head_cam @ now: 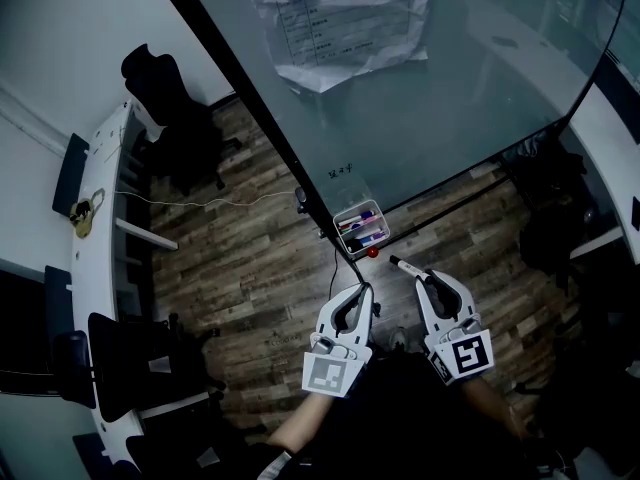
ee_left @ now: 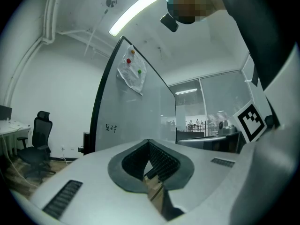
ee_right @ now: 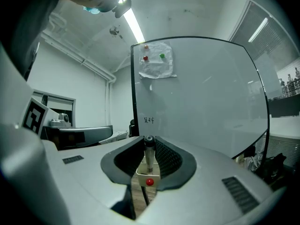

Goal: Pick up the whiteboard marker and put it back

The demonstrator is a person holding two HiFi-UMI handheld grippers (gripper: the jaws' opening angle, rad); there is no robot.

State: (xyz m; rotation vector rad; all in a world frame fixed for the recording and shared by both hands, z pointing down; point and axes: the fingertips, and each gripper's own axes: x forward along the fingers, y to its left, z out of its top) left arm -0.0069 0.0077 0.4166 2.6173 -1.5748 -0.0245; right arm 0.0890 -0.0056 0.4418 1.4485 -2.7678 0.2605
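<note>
Marker [head_cam: 404, 265] [ee_right: 149, 154]: pinched at one end in the right gripper [head_cam: 428, 281] [ee_right: 149, 143], whose jaws are closed on it at their tips. From my head view the long axis runs almost in line with that gripper. The free end sticks out past the tips, up and to the left, toward the tray [head_cam: 349, 214] [ee_right: 141, 175]. It is in the air, short of the tray, not touching it. In the right gripper view I see a dark end at the jaw tips and a pale barrel dropping from there to the tray, dead centre.

Tray: fixed at the lower edge of the whiteboard [head_cam: 450, 108] [ee_right: 201, 93], with several markers lying in it. Red dot [head_cam: 372, 252] [ee_right: 149, 182] just under its near side.

Left gripper [head_cam: 362, 290] [ee_left: 149, 144]: jaws shut tip to tip, nothing held. It sits beside the right one, level with it, and points toward the board's edge.

Board: paper sheet [head_cam: 340, 23] [ee_right: 156, 60] pinned high with coloured magnets, small scribble near the frame. Wood floor [head_cam: 240, 258] below.
</note>
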